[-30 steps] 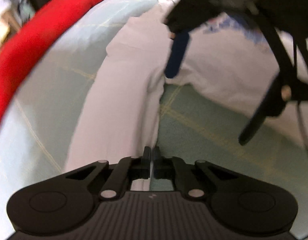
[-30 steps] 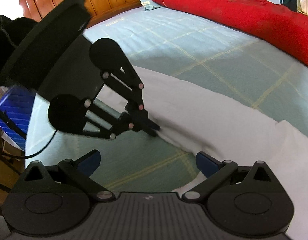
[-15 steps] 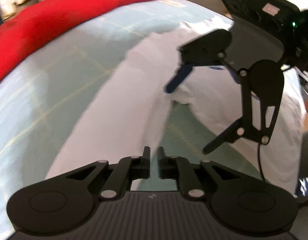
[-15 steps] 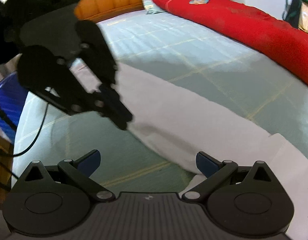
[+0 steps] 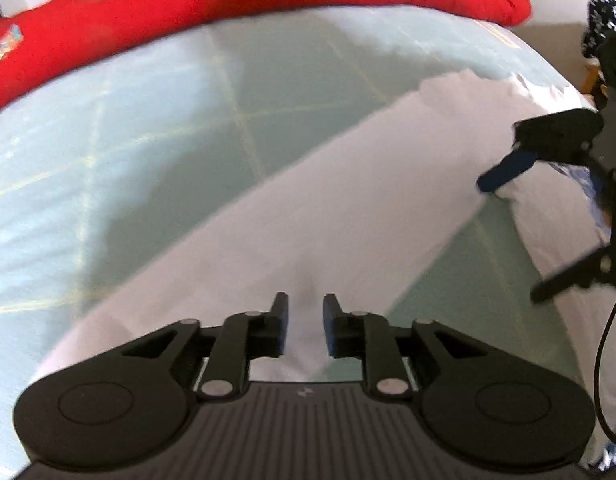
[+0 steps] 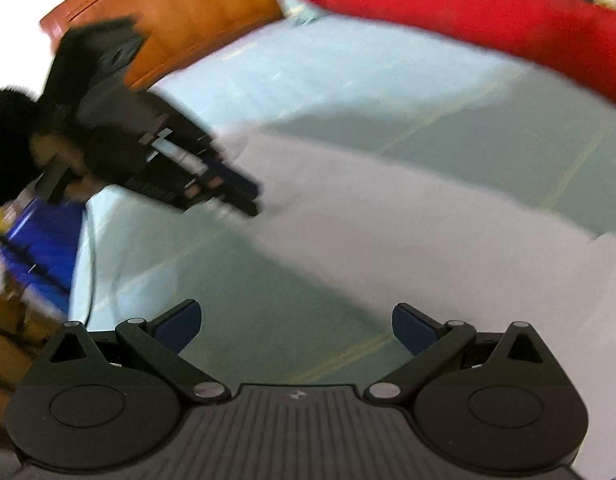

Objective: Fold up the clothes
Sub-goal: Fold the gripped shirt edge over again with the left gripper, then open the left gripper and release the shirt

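Step in hand, as judged: laying out a fold of the white cotton garment (image 5: 316,216) on the pale green checked bedsheet (image 5: 140,152). The left gripper (image 5: 305,322), at the lower centre of the left wrist view, is opening; a narrow gap shows between its black fingers (image 5: 279,320), white cloth lies beneath and ahead of that gap, and the pads do not appear to press on it. The garment runs as a broad band from the lower left of that view up to the right edge, where the right gripper (image 5: 508,236) hangs over a fold.

In the right wrist view the right gripper (image 6: 296,326) stands wide apart and holds nothing; bare sheet fills the space between its blue fingertips (image 6: 412,326). The garment (image 6: 408,220) crosses the middle of that frame, and the blurred left gripper (image 6: 244,196) points down at its left end. A red quilt (image 6: 488,12) lies along the top right, a wooden headboard (image 6: 176,20) at the upper left.

Next move, as judged: a fresh grasp on a garment edge by each gripper to carry the next fold.
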`<state>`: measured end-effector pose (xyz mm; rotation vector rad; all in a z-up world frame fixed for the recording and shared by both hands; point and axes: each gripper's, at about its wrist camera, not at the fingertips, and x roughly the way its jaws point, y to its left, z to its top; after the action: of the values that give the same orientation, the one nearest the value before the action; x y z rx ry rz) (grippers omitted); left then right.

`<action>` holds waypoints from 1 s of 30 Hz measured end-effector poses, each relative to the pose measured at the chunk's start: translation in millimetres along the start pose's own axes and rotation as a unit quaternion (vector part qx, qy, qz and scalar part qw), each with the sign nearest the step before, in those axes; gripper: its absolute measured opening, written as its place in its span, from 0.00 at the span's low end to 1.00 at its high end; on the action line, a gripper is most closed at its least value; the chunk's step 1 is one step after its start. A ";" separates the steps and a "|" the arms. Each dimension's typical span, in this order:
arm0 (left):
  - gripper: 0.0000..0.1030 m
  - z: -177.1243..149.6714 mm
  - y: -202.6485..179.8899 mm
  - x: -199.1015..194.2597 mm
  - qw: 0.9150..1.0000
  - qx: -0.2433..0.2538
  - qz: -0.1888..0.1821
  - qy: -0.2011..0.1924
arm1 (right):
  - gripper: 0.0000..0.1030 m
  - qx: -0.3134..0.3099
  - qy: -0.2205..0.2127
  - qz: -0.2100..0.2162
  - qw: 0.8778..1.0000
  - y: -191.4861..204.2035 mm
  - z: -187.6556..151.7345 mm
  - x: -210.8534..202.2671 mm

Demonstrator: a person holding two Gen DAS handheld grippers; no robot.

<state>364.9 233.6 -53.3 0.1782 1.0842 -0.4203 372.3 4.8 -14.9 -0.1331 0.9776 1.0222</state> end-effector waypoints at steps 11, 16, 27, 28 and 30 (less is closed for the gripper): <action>0.25 -48.7 59.4 -14.3 0.994 -0.101 0.045 0.000 | 1.00 0.050 0.007 0.005 0.999 -1.9 21.6 53.1; 0.32 -50.6 77.5 -39.2 0.988 -0.144 0.051 -0.034 | 1.00 0.044 0.000 0.004 0.999 11.1 30.8 62.0; 0.37 -76.0 101.5 -29.9 0.990 -0.104 0.094 -0.024 | 1.00 0.032 -0.003 -0.062 0.998 18.7 33.9 54.1; 0.37 -81.6 106.8 -37.2 0.989 -0.118 0.091 -0.022 | 1.00 0.033 -0.004 -0.068 0.997 17.7 35.1 53.3; 0.37 -84.0 111.7 -49.9 0.986 -0.144 0.075 -0.019 | 1.00 0.036 -0.010 -0.092 0.995 15.5 37.7 55.2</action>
<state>322.8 375.9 -55.1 -0.0055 1.0735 -0.1280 392.5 68.9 -28.3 -0.1501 0.9631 0.8183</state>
